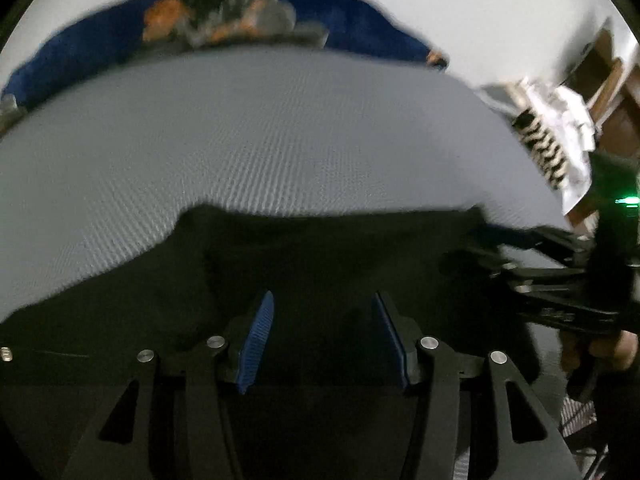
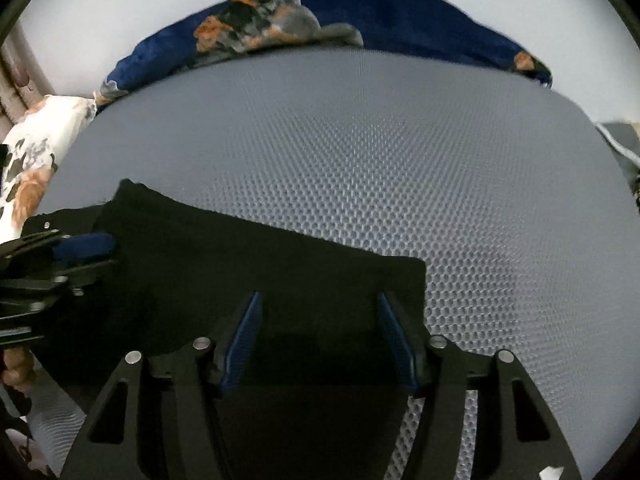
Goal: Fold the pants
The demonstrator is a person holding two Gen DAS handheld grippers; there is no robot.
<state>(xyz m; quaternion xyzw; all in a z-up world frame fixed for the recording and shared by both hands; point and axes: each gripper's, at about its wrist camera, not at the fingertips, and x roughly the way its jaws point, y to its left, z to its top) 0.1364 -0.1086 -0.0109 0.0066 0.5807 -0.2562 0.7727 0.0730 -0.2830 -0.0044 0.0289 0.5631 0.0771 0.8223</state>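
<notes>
Black pants [image 1: 320,248] lie flat on a grey honeycomb mesh mat [image 1: 240,140]. My left gripper [image 1: 324,296] hangs over the pants, open, its blue pads apart with no fabric pinched between them. In the right wrist view the pants [image 2: 240,264] end in a straight edge with a corner at the right. My right gripper [image 2: 320,298] hovers above that part, also open, and nothing is pressed by its pads. Each gripper shows in the other's view: the right gripper [image 1: 540,276] at the right edge, the left gripper [image 2: 80,248] at the left edge over the pants.
The mat [image 2: 400,152] stretches bare beyond the pants. A dark blue blanket with orange flowers [image 2: 280,20] lies along its far edge below a white wall. A white flowered pillow [image 2: 36,148] sits at the left. Striped cloth and wooden furniture [image 1: 552,148] stand at the right.
</notes>
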